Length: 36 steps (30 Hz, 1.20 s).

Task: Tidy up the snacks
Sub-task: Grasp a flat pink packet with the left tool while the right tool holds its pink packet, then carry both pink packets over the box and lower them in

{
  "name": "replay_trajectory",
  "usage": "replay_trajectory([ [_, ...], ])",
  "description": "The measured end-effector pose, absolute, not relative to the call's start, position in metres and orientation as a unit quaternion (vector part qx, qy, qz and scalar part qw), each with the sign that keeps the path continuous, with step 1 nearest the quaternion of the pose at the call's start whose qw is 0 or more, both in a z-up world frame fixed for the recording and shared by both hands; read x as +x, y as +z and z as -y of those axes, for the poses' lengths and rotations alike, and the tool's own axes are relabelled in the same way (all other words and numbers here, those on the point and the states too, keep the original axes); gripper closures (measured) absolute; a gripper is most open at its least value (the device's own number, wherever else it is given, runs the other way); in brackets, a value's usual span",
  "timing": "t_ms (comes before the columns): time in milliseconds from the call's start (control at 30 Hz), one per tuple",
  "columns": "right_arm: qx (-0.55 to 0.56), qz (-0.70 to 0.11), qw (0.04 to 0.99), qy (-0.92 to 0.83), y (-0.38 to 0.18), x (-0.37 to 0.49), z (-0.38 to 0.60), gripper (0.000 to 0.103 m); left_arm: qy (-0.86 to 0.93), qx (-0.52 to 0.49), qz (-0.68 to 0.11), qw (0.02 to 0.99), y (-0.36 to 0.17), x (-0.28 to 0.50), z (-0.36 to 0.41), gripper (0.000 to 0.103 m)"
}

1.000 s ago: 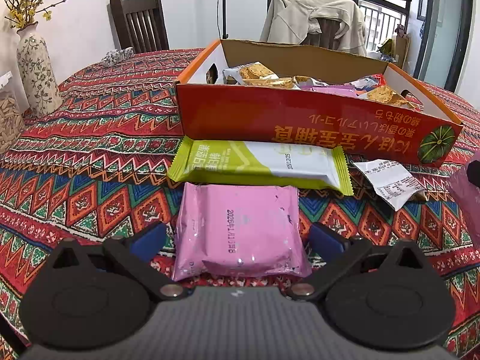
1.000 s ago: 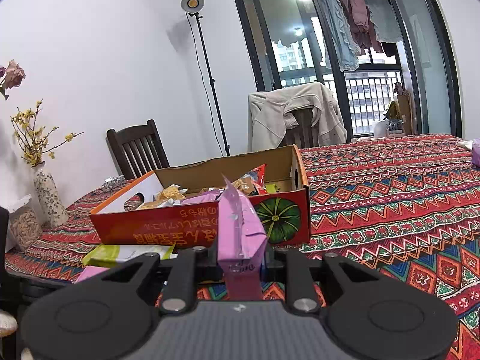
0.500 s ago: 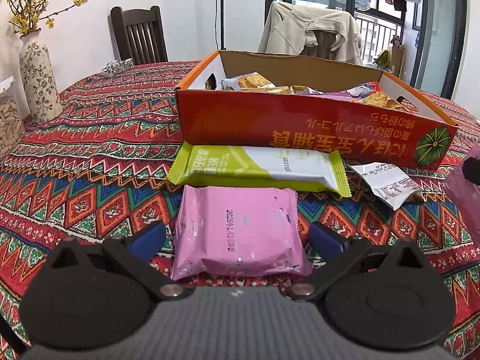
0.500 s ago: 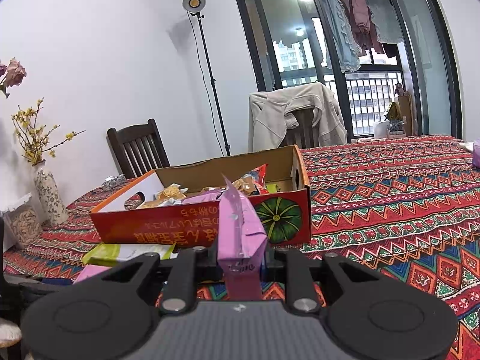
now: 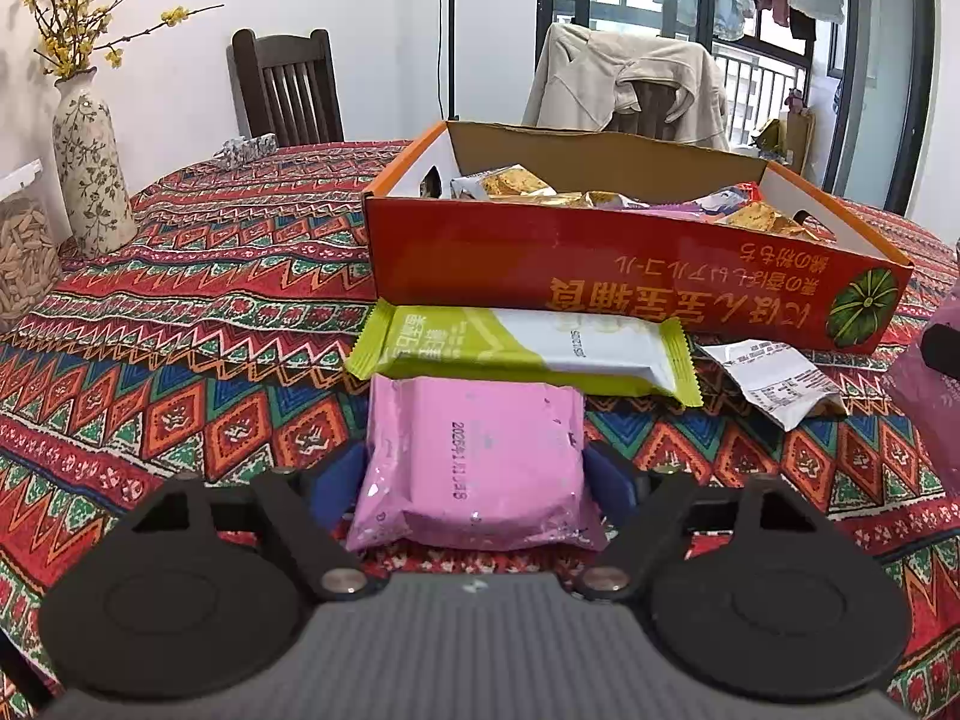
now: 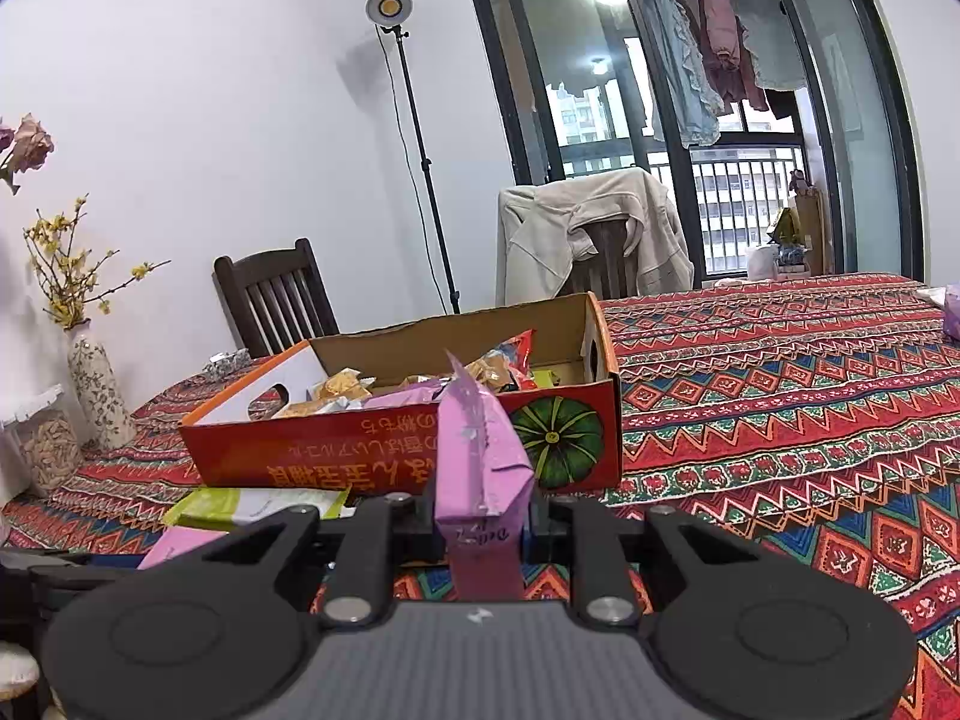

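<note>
A flat pink snack packet [image 5: 474, 450] lies on the patterned tablecloth between the blue pads of my left gripper [image 5: 474, 480]. Its jaws are closing, and both pads touch the packet's sides. Just beyond it lies a green and white bar [image 5: 522, 354], against the red cardboard box [image 5: 540, 276] that holds several snacks. My right gripper [image 6: 483, 516] is shut on a second pink packet [image 6: 480, 456], held upright above the table in front of the box [image 6: 336, 450]. That packet shows at the right edge of the left wrist view [image 5: 930, 396].
A white wrapper [image 5: 774, 378] lies by the box's right front corner. A flowered vase [image 5: 90, 174] and a jar of seeds [image 5: 24, 258] stand at the table's left edge. Two chairs stand behind the table, one with a beige jacket [image 5: 624, 84].
The left gripper's blue pads have moved inward from wide apart onto the flat pink packet's sides, and its view has tilted up slightly. The right gripper and its packet have not moved.
</note>
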State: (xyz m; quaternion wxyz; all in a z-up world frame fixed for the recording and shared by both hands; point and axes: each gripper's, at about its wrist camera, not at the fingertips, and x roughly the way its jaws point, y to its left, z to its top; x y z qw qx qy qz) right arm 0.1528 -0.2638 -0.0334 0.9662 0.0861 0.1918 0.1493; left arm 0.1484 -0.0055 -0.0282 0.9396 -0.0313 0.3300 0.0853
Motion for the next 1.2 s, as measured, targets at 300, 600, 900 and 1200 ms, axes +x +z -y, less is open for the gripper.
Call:
replay_trajectory([
  [300,0.083,-0.188,0.967,0.151,-0.032,0.151,0.265,0.082,0.084,-0.033,-0.321,0.943,-0.027,0.146,0.005,0.033],
  [600,0.083,-0.187,0.967,0.152,-0.032,0.15,0.265,0.082,0.089,-0.013,-0.275,0.957,-0.019,0.129,0.013,0.035],
  [900,0.083,-0.177,0.967,0.161,-0.028,0.146,0.263,0.082,0.073,0.015,-0.217,0.973,-0.003,0.11,0.026,0.035],
  [1200,0.082,-0.163,0.968,0.173,-0.01,0.144,0.26,0.082,0.058,0.007,-0.181,0.982,0.023,0.11,0.031,0.034],
])
